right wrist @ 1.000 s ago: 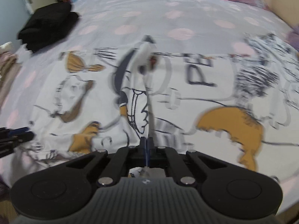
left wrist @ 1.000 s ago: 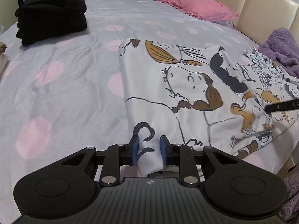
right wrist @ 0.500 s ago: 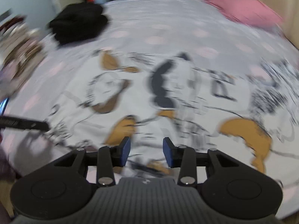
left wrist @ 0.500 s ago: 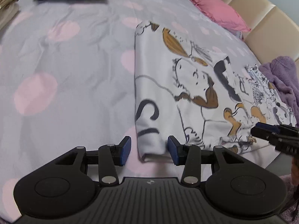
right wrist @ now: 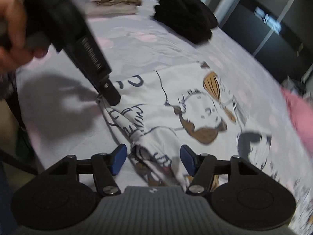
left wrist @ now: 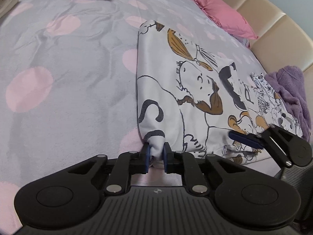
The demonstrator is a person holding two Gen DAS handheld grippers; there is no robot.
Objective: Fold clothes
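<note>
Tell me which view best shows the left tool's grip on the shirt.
The left wrist view: the left tool sits sharp and centred, its pads pinching the shirt at its near corner. The right wrist view shows that tool only from the side, blurred, tip on the shirt's edge, pads hidden.

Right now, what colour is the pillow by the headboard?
Pink. The pillow shows best in the left wrist view.
</note>
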